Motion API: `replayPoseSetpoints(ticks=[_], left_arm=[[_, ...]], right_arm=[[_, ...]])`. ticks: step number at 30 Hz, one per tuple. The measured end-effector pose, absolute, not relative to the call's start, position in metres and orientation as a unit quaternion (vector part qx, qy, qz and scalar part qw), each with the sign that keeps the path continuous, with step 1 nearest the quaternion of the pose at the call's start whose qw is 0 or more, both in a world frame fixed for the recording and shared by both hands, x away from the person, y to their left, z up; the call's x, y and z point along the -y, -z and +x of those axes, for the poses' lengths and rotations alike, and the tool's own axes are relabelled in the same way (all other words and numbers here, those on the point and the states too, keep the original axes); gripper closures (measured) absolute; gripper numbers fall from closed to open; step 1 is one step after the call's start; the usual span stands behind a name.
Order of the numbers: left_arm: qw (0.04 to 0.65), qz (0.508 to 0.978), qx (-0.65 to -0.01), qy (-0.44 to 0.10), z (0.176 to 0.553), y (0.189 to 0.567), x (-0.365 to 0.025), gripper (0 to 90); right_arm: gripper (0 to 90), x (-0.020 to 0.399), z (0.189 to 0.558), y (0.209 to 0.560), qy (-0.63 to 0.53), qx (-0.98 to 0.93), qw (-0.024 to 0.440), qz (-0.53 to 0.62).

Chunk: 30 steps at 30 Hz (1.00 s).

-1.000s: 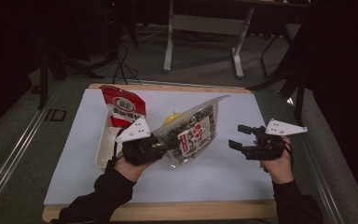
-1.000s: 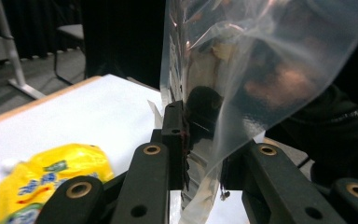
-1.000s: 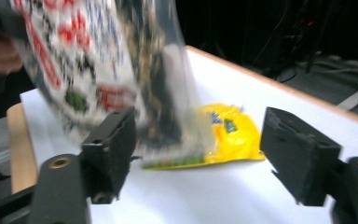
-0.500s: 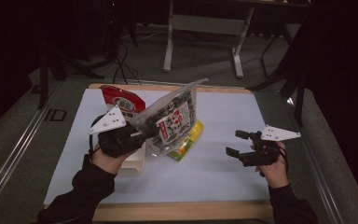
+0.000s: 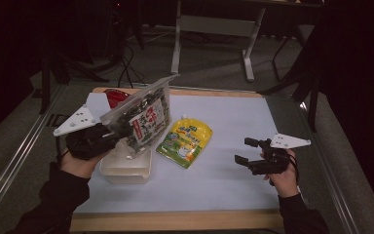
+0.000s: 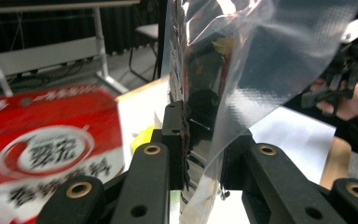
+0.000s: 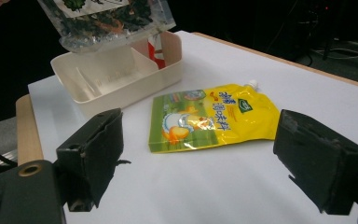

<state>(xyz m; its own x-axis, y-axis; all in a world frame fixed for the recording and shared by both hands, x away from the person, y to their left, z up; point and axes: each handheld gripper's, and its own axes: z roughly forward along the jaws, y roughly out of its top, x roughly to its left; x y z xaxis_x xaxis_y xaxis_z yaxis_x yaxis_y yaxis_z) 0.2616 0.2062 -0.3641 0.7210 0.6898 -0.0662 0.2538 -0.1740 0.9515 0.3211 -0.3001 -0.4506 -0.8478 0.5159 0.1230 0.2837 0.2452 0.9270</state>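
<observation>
On the counter (image 5: 233, 190), white sheet over wood, your biggest item was the clear seaweed bag (image 5: 139, 117): off the surface, tilted, hanging over the white tray (image 5: 126, 168) at the left. Your left claw (image 6: 200, 140) was clamped on the bag's lower edge; in the left gripper view the plastic sat pinched between both jaws. In the right gripper view the bag's bottom (image 7: 107, 23) hung just above the tray's open compartments (image 7: 116, 74), not touching as far as I could tell. Red packet (image 5: 116, 96) sat behind the tray, mostly hidden by the bag; it showed blurred in the left gripper view (image 6: 46, 149). Yellow spout pouch (image 5: 185, 141) lay flat just right of the tray, apart from it, nobody touching it. Your right claw (image 5: 246, 151) was low over the counter at the right, well apart from the pouch. Its jaws had just been opening and stood wide apart, nothing between them; pouch (image 7: 212, 119) lay ahead of them.
</observation>
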Motion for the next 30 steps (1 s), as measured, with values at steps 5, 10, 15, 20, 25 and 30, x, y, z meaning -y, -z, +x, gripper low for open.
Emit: replayPoseSetpoints(ticks=[5, 10, 15, 20, 25, 30], left_arm=[[0.54, 0.749, -0.329, -0.198, 0.256, 0.366, -0.224, 78.2], [0.529, 0.752, -0.34, -0.198, 0.253, 0.367, -0.24, 78.2], [0.51, 0.763, -0.349, -0.19, 0.256, 0.371, -0.25, 78.1], [0.505, 0.767, -0.352, -0.181, 0.261, 0.379, -0.251, 78.1], [0.494, 0.773, -0.359, -0.169, 0.272, 0.387, -0.249, 78.1], [0.491, 0.774, -0.365, -0.164, 0.278, 0.393, -0.249, 78.1]], right_arm=[[15.8, 0.301, 0.321, 0.451, -0.558, -0.782, 0.105, 0.257], [15.8, 0.303, 0.322, 0.451, -0.559, -0.781, 0.105, 0.259], [15.9, 0.303, 0.322, 0.452, -0.558, -0.781, 0.105, 0.261], [16.0, 0.302, 0.322, 0.452, -0.558, -0.781, 0.103, 0.261], [16.0, 0.301, 0.323, 0.452, -0.558, -0.781, 0.102, 0.261], [16.1, 0.302, 0.323, 0.453, -0.559, -0.78, 0.1, 0.262]])
